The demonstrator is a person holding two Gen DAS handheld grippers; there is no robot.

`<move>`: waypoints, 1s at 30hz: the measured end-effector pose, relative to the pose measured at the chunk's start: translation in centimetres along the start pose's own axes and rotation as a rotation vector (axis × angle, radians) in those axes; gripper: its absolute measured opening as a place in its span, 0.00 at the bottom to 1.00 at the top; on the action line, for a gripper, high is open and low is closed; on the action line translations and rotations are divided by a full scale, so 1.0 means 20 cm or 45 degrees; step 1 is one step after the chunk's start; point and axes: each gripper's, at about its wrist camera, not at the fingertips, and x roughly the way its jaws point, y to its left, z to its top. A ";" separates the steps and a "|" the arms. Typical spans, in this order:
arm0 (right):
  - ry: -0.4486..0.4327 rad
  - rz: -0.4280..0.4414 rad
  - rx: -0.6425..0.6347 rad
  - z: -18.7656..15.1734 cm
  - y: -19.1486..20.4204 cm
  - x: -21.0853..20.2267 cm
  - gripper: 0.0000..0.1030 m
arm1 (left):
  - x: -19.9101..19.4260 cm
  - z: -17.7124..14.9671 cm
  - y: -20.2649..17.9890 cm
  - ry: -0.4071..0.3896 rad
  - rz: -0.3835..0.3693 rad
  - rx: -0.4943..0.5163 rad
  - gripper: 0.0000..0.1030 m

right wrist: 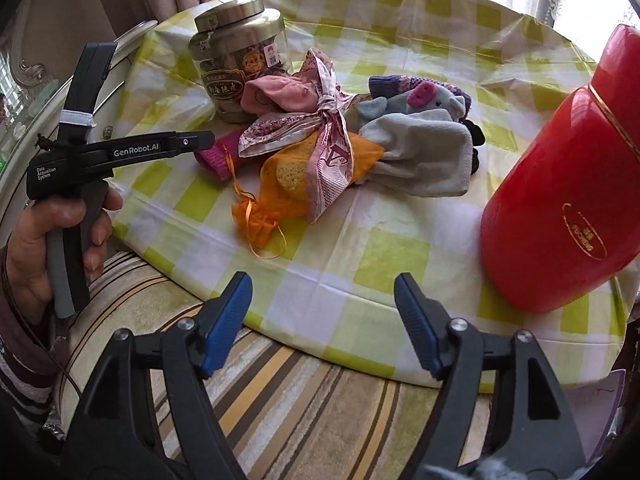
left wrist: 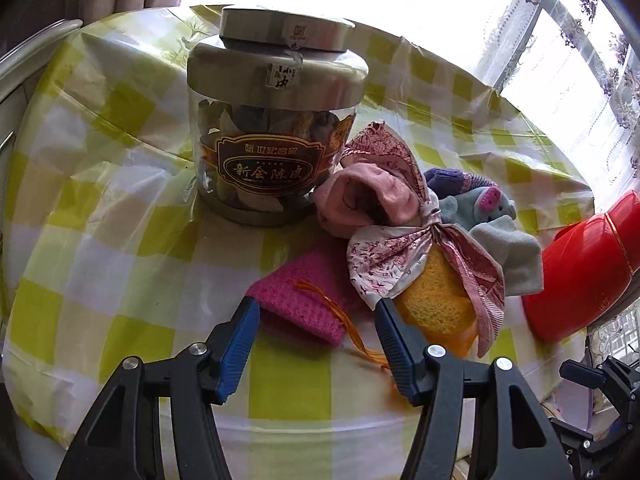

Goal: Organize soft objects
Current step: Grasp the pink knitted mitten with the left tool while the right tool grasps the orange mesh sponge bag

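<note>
Here, knitted magenta cloth (left wrist: 298, 306) lies beside mesh orange pouch (left wrist: 438, 308).

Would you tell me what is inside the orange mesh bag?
A yellow sponge shows through the orange mesh bag. The patterned scarf covers its far end, hiding anything else inside.

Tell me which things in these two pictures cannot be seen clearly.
- Dark item, right wrist view: mostly hidden behind the grey sock; its kind is unclear.
- Purple knitted piece, left wrist view: mostly covered by the patterned scarf and the elephant toy.
- Red container, left wrist view: cut off by the right edge.
- Jar contents: partly masked by its label.
</note>
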 end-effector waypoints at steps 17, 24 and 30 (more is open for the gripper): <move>0.030 0.004 0.181 0.21 0.06 0.38 0.82 | 0.27 0.02 0.00 0.054 0.054 0.222 0.67; -0.007 -0.096 0.119 0.28 0.16 0.46 0.86 | 0.26 -0.02 -0.03 0.048 -0.003 0.269 0.48; -0.037 -0.206 0.088 0.34 0.18 0.53 0.86 | 0.22 -0.07 -0.04 0.043 -0.045 0.265 0.33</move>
